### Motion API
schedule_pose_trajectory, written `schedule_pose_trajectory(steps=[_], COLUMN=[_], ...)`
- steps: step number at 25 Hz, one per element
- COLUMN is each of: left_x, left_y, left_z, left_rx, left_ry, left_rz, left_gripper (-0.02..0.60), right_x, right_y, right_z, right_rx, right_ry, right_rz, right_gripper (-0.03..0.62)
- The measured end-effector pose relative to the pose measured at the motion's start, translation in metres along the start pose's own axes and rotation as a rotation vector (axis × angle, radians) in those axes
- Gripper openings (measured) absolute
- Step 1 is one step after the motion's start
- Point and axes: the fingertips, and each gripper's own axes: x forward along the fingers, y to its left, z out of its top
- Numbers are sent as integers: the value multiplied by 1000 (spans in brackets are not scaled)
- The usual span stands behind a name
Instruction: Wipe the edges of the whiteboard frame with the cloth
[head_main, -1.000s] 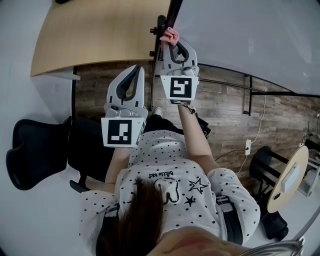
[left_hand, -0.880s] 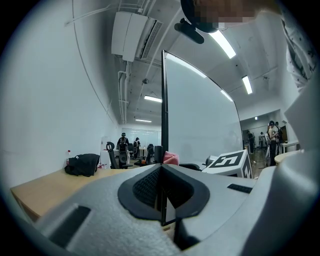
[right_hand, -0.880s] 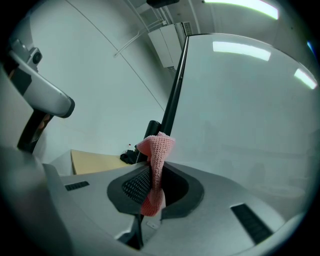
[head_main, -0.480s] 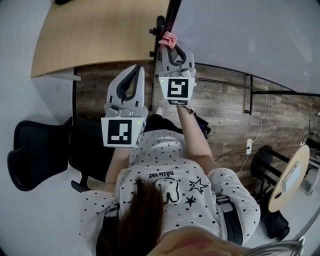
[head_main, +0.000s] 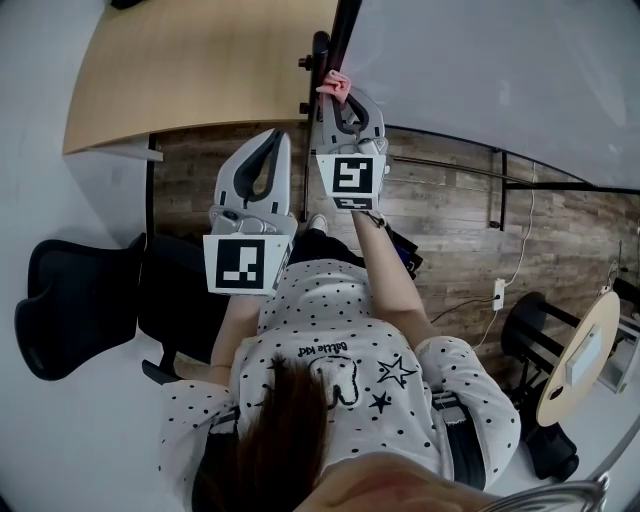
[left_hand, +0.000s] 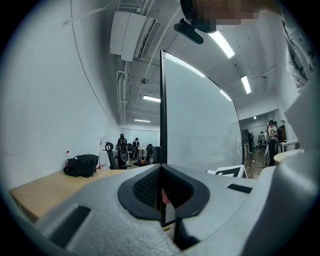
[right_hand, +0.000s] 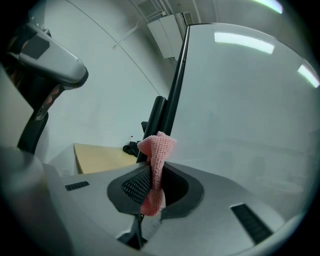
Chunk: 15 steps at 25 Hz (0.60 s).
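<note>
- The left gripper (head_main: 271, 140) waited idle beside the work, jaws pressed together on nothing, seemingly kept clear of the board.
- The right gripper (head_main: 340, 95) was clamped on the pink cloth (head_main: 337, 78), whose bunched tip stuck out so that fabric, not plastic, met the board.
- The cloth appeared to rest against the black whiteboard frame (head_main: 343, 30), placed for wiping its edge.

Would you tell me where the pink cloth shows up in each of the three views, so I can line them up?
Head view: pink cloth top centre, at the right gripper tip, by the black frame edge.
Left gripper view: only a tiny pink sliver low centre, too small to call the cloth.
Right gripper view: cloth at centre, clamped between the jaws.
Shared landmark: the black frame edge.
</note>
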Motion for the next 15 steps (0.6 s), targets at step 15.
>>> schedule_pose_trajectory(steps=[15], left_x=[2], left_y=[-2], left_z=[0], left_rx=[16], left_ry=[-1], left_rz=[7], left_gripper=[15], right_x=[3], right_y=[4], right_z=[-8], right_rx=[-18], right_ry=[4], right_rz=[15], right_gripper=[32])
